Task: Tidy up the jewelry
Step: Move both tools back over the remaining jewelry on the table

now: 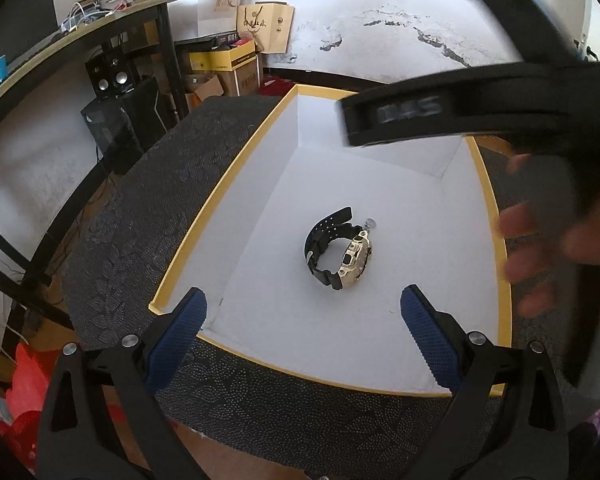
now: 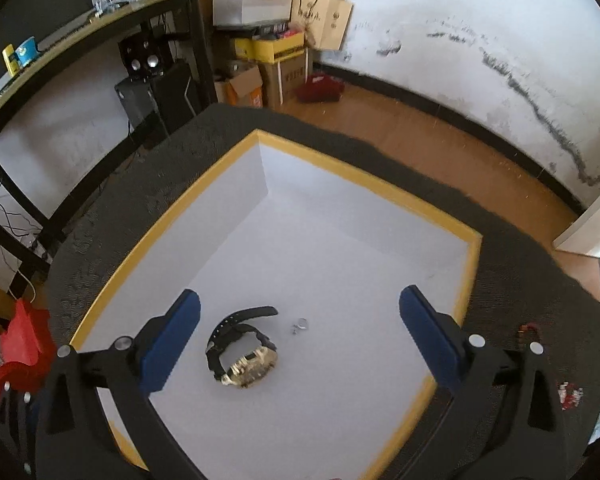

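Here, the left gripper (image 1: 304, 312) hangs spread and empty over the white box (image 1: 204, 216). The watch (image 1: 337, 249) lies on the box floor, a small silver ring (image 2: 300, 325) at its 1 o'clock. The right gripper (image 2: 300, 312) is spread wide, empty.

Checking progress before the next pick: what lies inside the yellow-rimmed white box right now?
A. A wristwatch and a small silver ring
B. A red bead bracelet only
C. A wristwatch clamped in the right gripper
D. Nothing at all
A: the black-strapped, gold-faced wristwatch lies free on the floor of the box, with the small silver ring just beside it; the right gripper stands open above them.
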`<move>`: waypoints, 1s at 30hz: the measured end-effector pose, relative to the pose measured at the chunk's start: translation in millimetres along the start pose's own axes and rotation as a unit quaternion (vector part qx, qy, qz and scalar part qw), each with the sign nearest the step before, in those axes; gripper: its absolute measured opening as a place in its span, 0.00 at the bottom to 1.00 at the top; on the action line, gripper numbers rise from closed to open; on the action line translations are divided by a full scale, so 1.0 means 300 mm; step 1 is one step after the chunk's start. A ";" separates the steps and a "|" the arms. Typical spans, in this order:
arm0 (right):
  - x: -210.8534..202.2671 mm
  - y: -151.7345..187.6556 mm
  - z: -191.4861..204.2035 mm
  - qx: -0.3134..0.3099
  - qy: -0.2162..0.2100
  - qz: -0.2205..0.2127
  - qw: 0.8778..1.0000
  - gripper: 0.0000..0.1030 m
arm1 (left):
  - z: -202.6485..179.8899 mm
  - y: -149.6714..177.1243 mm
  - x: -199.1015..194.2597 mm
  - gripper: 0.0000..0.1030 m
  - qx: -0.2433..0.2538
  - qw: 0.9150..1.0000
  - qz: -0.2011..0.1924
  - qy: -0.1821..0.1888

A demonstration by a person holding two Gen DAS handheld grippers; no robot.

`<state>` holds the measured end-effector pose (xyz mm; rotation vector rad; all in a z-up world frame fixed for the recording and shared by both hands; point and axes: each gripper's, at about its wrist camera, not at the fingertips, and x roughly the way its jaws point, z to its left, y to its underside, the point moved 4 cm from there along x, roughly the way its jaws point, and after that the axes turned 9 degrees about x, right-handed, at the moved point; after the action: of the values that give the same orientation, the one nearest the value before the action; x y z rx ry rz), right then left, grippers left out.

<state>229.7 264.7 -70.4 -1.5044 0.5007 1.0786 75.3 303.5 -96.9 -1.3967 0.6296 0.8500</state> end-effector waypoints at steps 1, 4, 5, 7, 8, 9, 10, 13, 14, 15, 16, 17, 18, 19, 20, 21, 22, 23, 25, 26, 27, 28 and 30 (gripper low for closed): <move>-0.042 0.005 -0.016 0.005 0.003 -0.011 1.000 0.94 | -0.002 0.000 -0.006 0.92 0.001 1.000 -0.001 -0.002; -0.169 0.042 -0.105 0.045 -0.005 -0.036 0.998 0.94 | -0.017 -0.011 -0.033 0.92 0.004 1.000 -0.008 -0.002; -0.222 0.069 -0.153 0.061 -0.005 -0.049 0.997 0.94 | -0.025 -0.014 -0.043 0.92 0.006 1.000 -0.011 -0.001; -0.300 0.129 -0.239 0.075 0.004 -0.068 0.995 0.94 | -0.055 -0.025 -0.067 0.92 0.014 1.000 -0.016 0.001; -0.340 0.167 -0.288 0.078 0.014 -0.079 0.994 0.94 | -0.077 -0.031 -0.080 0.92 0.020 1.000 -0.020 0.005; -0.386 0.218 -0.353 0.079 0.026 -0.087 0.993 0.94 | -0.104 -0.039 -0.094 0.92 0.027 0.999 -0.025 0.008; -0.427 0.273 -0.423 0.083 0.040 -0.090 0.992 0.94 | -0.129 -0.046 -0.106 0.92 0.033 0.999 -0.029 0.011; -0.524 0.436 -0.639 0.114 0.079 -0.086 0.987 0.94 | -0.246 -0.070 -0.140 0.92 0.062 0.997 -0.042 0.022; -0.541 0.475 -0.685 0.122 0.085 -0.082 0.985 0.94 | -0.297 -0.079 -0.148 0.92 0.076 0.996 -0.046 0.026; -0.575 0.542 -0.769 0.135 0.100 -0.075 0.983 0.94 | -0.357 -0.087 -0.155 0.92 0.089 0.994 -0.050 0.030; -0.595 0.584 -0.816 0.141 0.109 -0.069 0.981 0.94 | -0.399 -0.093 -0.157 0.92 0.097 0.993 -0.052 0.033; -0.623 0.628 -0.872 0.151 0.120 -0.066 0.979 0.94 | -0.465 -0.100 -0.159 0.92 0.106 0.992 -0.055 0.039; -0.650 0.662 -0.919 0.163 0.128 -0.069 0.976 0.94 | -0.524 -0.104 -0.160 0.92 0.109 0.991 -0.056 0.048; -0.675 0.689 -0.959 0.172 0.135 -0.075 0.973 0.94 | -0.568 -0.105 -0.160 0.92 0.111 0.991 -0.056 0.054; -0.691 0.709 -0.992 0.179 0.139 -0.079 0.971 0.94 | -0.623 -0.105 -0.162 0.92 0.112 0.990 -0.057 0.063; -0.720 0.737 -1.037 0.191 0.144 -0.085 0.967 0.94 | -0.693 -0.105 -0.164 0.92 0.115 0.989 -0.058 0.075; -0.737 0.758 -1.067 0.199 0.147 -0.087 0.965 0.94 | -0.733 -0.105 -0.164 0.92 0.117 0.988 -0.059 0.079; -0.752 0.776 -1.100 0.207 0.149 -0.090 0.963 0.94 | -0.789 -0.105 -0.164 0.92 0.121 0.987 -0.060 0.084; -0.772 0.800 -1.140 0.217 0.150 -0.095 0.960 0.94 | -0.873 -0.104 -0.160 0.92 0.125 0.986 -0.059 0.092; -0.783 0.814 -1.166 0.223 0.150 -0.097 0.958 0.94 | -0.914 -0.105 -0.156 0.92 0.126 0.986 -0.057 0.096; -0.791 0.824 -1.183 0.225 0.148 -0.099 0.958 0.94 | -0.951 -0.105 -0.152 0.92 0.128 0.985 -0.055 0.098; -0.795 0.827 -1.199 0.228 0.148 -0.099 0.957 0.94 | -0.979 -0.103 -0.152 0.92 0.132 0.985 -0.055 0.099; -0.803 0.829 -1.222 0.229 0.150 -0.102 0.956 0.94 | -1.031 -0.107 -0.152 0.92 0.139 0.984 -0.056 0.098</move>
<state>39.9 -200.9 -34.2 -1.2708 0.7331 0.5254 107.4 -8.0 -71.6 -1.2551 0.7812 0.5169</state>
